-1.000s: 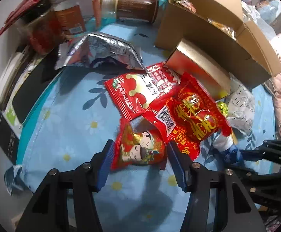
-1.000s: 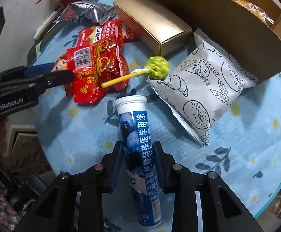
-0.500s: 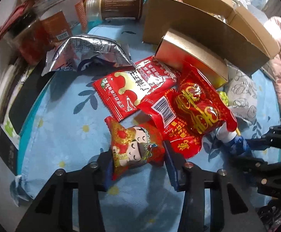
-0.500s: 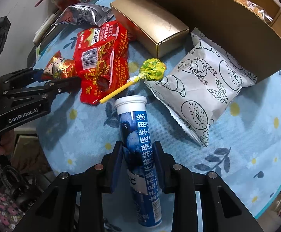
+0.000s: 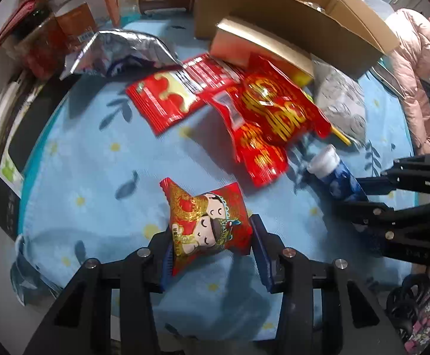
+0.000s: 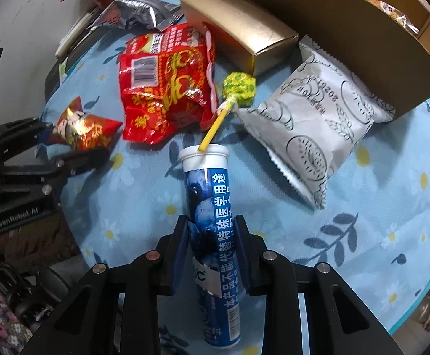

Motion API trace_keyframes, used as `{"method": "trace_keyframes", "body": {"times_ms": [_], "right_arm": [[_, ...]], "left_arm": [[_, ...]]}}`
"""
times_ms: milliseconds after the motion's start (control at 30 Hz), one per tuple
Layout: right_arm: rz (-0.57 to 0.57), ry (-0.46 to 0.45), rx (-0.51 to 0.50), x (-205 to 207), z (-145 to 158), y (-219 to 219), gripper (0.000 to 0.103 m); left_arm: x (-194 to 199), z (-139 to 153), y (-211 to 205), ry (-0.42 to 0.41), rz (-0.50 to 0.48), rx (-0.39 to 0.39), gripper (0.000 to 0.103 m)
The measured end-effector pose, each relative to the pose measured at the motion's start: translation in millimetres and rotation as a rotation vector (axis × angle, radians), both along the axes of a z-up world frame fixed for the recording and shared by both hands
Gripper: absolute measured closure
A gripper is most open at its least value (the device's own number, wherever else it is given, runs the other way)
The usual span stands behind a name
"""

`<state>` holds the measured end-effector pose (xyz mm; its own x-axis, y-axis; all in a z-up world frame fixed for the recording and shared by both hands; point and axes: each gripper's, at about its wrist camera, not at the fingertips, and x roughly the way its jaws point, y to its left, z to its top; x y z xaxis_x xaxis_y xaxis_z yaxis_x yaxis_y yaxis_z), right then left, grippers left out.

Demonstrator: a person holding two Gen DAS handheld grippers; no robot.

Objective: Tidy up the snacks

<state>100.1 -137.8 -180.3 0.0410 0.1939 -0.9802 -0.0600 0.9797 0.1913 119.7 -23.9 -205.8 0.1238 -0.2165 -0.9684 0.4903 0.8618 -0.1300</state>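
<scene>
Both grippers were clenched: the left gripper (image 5: 212, 248) held a small red cartoon-printed candy packet (image 5: 207, 226) at the near left, and the right gripper (image 6: 212, 236) held a blue white-capped tablet tube (image 6: 212, 222). Most snacks, including red foil packets (image 6: 167, 85), a green lollipop (image 6: 238, 88) and a white printed pouch (image 6: 315, 118), lay loose beside the far brown cardboard box (image 6: 348, 29), so sorting looked barely begun.
</scene>
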Motion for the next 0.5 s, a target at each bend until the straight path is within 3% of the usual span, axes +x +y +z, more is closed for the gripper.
{"method": "trace_keyframes", "body": {"times_ms": [300,500], "right_arm": [[0.013,-0.001,-0.017,1.1,-1.5,3.4,0.073],[0.037,-0.019,-0.054,-0.8,-3.4,12.5,0.073]], "left_arm": [[-19.8,-9.5,-10.4,-0.032,-0.006,0.019,0.057],[-28.8,-8.4,-16.1,-0.064,0.0,0.038,0.049]]}}
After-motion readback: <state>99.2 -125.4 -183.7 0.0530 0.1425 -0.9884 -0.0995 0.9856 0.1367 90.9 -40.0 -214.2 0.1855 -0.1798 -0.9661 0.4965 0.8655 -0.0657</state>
